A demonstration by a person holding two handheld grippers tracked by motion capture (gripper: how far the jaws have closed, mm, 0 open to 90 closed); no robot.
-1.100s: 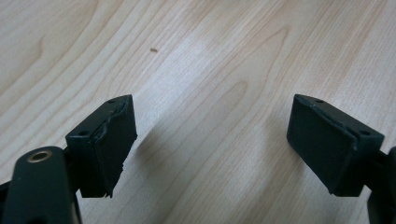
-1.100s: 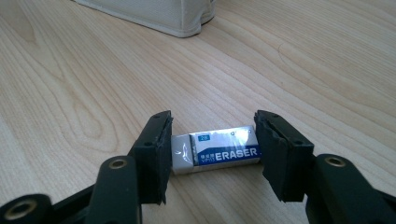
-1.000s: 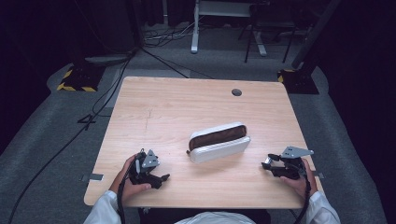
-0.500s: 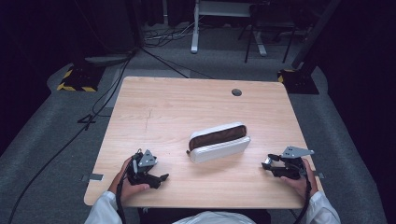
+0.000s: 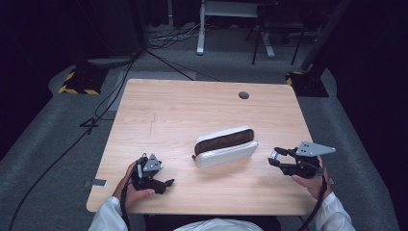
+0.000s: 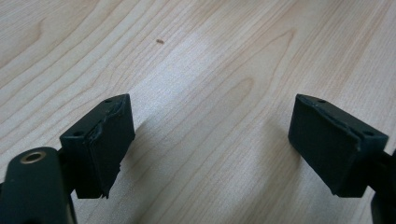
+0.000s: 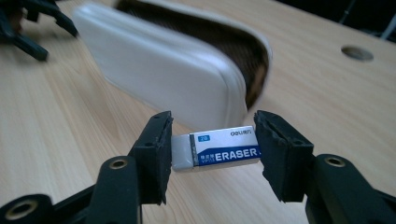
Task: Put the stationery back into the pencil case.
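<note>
Nearest the person, the left hand-held gripper (image 5: 153, 174) is held low over the near-left part of the surface (image 5: 192, 106). Its jaws are spread wide with nothing between them, and bare pale wood grain is seen in the gap in the left gripper view (image 6: 210, 121). This is judged to be a waiting pose, kept clear of the work.

At the near right, the right hand-held gripper (image 5: 284, 161) is closed on an eraser (image 7: 217, 148). The eraser is a small white block in a blue-and-white paper sleeve printed "ERASER". It is gripped by its two short ends and kept level just above the wood. The end-on grip is judged to leave the long faces free, so that the block can be slid into an opening.

Just beyond the eraser lies the case (image 5: 225, 147), near the middle of the surface. It is a white, smooth, round-cornered pouch whose top gapes to show a dark brown lining (image 7: 243, 51). The open mouth is judged to be ready to receive the eraser.

Farther off, a round cable hole (image 5: 244, 95) is seen near the far edge.
</note>
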